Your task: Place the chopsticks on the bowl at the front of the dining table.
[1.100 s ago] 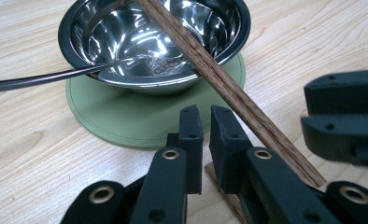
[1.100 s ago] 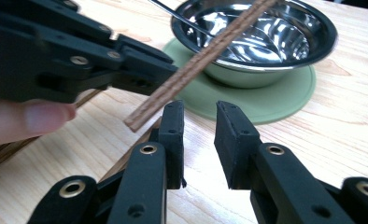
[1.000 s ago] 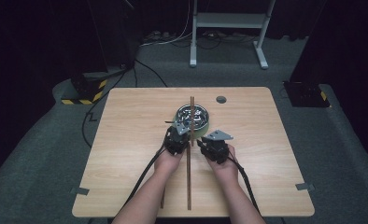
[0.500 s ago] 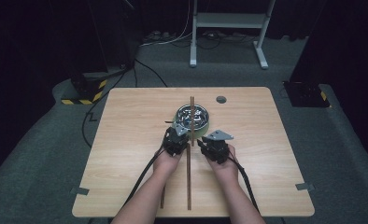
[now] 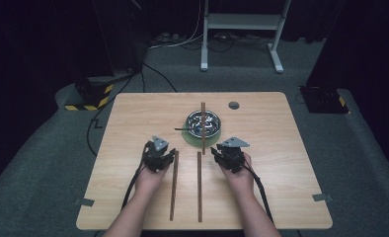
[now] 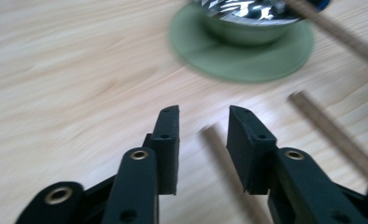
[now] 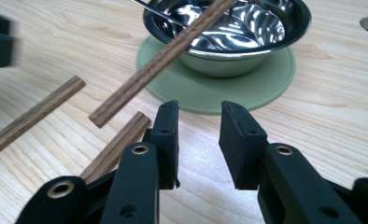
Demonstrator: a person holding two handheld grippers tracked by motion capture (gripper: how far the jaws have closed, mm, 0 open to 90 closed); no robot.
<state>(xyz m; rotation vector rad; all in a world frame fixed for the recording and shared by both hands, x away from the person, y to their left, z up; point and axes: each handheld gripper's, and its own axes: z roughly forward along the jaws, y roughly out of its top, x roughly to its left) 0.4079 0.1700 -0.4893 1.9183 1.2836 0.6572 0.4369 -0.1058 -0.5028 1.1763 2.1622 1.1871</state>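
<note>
The left gripper (image 5: 159, 157) has its jaws partly apart and has just been opening them; a wooden stick (image 5: 174, 183) lies flat on the table (image 5: 281, 148) under and between them, with neither pad pressing on it, so it reads as let go. The right gripper (image 5: 230, 154) likewise stands part-open with nothing in its grip — its jaws have just been widening too — and a second stick (image 5: 199, 185) lies on the wood just beside its left jaw. A third stick (image 5: 203, 126) rests across the steel bowl (image 5: 202, 123), which sits on a green mat (image 7: 219, 95), its near end jutting out toward the right gripper. The step in hand looks like setting the sticks down side by side — two are placed. The next move probably calls for either gripper to reach forward, close on the jutting end without tipping the bowl, and lift it clear of the rim.
</note>
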